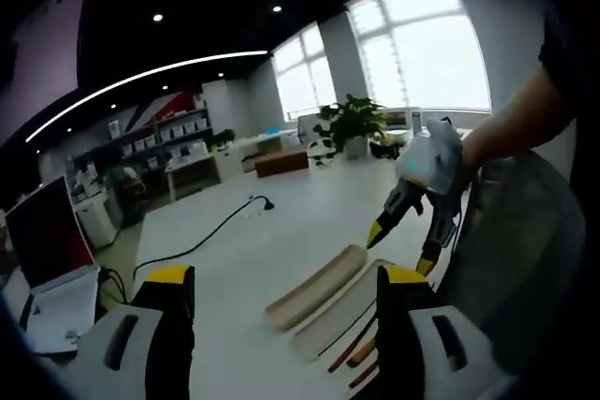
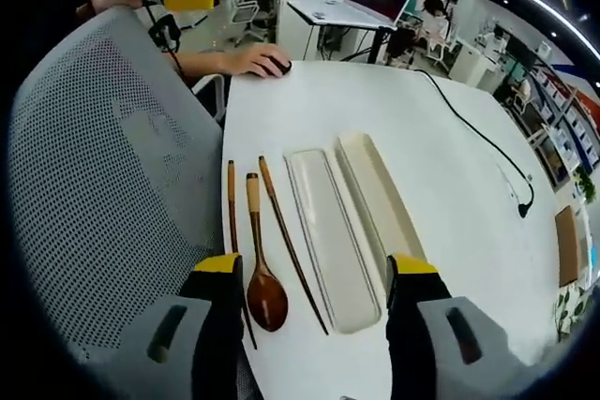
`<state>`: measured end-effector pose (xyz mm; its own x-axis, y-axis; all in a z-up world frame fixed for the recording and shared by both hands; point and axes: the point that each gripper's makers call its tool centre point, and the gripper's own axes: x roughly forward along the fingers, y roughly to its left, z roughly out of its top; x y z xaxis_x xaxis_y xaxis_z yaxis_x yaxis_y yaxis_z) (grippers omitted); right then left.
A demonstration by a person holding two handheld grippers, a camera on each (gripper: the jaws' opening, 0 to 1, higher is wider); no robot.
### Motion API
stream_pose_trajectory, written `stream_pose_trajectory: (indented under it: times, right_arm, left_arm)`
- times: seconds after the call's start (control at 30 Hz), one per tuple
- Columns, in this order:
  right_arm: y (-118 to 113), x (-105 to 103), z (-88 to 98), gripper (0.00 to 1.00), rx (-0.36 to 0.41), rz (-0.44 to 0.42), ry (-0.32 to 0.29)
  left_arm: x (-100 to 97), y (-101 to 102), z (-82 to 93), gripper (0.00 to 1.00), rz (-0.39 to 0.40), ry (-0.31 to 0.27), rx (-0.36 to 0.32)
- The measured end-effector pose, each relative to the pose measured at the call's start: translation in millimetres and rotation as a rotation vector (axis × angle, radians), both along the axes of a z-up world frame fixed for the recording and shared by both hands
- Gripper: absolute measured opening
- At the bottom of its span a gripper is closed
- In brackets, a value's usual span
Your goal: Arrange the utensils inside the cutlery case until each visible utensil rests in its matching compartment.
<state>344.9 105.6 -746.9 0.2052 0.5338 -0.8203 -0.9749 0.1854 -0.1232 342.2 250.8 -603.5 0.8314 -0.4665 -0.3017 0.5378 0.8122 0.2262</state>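
White table [image 2: 450, 185] carries 2 cutlery case halves [image 2: 352, 217]; left of them lie 2 chopsticks [image 2: 291, 245] and 1 spoon [image 2: 262, 278]. Left gripper [image 1: 281, 292] and right gripper [image 2: 314, 278] hover released, empty.

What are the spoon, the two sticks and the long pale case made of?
The spoon and two chopsticks look like wood: brown with a slight sheen, maybe lacquered. The spoon's handle end is lighter. The cutlery case looks like matte cream plastic, smooth with rounded edges, though another material is possible.
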Motion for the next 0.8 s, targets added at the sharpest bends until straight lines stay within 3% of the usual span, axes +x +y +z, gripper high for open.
stream_pose_trajectory:
  times: [0.6, 0.7, 0.8]
  right_arm:
    - [11, -5, -16.1, 0.59, -0.024, 0.05, 0.04]
    - [10, -5, -19.0, 0.59, -0.033, 0.055, 0.048]
    - [10, -4, -21.4, 0.57, -0.037, 0.054, 0.055]
  left_arm:
    - [0.9, 3, -5.0, 0.81, 0.015, 0.02, 0.009]
    - [3.4, 7, 5.8, 0.77, 0.029, -0.045, 0.052]
    - [1.5, 4, -1.2, 0.76, 0.016, -0.007, 0.04]
